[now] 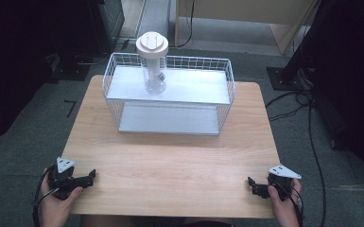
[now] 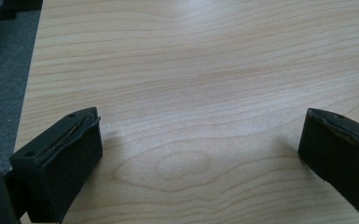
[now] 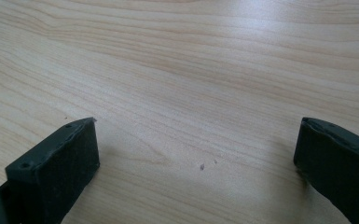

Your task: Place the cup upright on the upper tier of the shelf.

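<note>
Both grippers, the left gripper [image 1: 91, 177] and the right gripper [image 1: 251, 185], rest at the near corners of the wooden table [image 1: 170, 161] with their jaws wide apart and nothing in them. To do this well, I think one should go straight and slow to the clear jar [image 1: 153, 71] with the white lid [image 1: 151, 44], which stands upright on the top shelf of the wire basket rack [image 1: 227, 90], far from both. That wire rim stands up around the jar, so coming down from above looks safest.

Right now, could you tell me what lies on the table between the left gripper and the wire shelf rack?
Nothing: in the high view, bare wooden table runs from the left gripper to the wire shelf rack.
</note>
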`<state>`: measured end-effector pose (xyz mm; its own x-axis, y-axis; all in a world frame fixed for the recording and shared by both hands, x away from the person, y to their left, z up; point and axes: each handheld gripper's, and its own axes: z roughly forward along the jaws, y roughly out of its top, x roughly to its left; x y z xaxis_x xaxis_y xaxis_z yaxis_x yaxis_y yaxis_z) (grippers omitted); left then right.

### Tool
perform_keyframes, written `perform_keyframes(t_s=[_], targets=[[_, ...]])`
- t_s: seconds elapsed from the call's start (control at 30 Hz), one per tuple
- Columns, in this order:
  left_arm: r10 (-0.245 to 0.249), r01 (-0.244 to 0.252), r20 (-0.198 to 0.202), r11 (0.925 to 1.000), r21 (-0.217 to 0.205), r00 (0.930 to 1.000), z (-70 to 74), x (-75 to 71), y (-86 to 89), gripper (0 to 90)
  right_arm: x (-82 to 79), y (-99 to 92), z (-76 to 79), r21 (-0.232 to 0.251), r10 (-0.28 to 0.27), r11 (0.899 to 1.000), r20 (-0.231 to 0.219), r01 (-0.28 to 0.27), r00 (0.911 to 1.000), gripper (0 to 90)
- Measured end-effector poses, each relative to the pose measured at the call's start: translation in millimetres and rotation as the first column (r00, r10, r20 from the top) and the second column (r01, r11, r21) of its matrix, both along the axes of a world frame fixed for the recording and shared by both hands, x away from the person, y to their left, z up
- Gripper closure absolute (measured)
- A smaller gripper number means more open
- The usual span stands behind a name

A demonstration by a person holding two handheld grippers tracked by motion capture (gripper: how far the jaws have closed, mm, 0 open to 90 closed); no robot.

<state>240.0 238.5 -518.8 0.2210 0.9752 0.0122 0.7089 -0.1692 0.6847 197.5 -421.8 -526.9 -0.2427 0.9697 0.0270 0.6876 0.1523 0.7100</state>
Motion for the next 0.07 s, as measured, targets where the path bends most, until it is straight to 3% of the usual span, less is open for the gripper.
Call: perform_keyframes(t_s=[0.07], targets=[[0.0, 0.0, 0.0, 1.0, 0.0, 1.0, 0.0, 0.0, 0.0, 0.0, 0.3, -0.4, 0.0, 0.001, -0.02, 1.0, -0.001, 0.02, 0.9998, 0.0]])
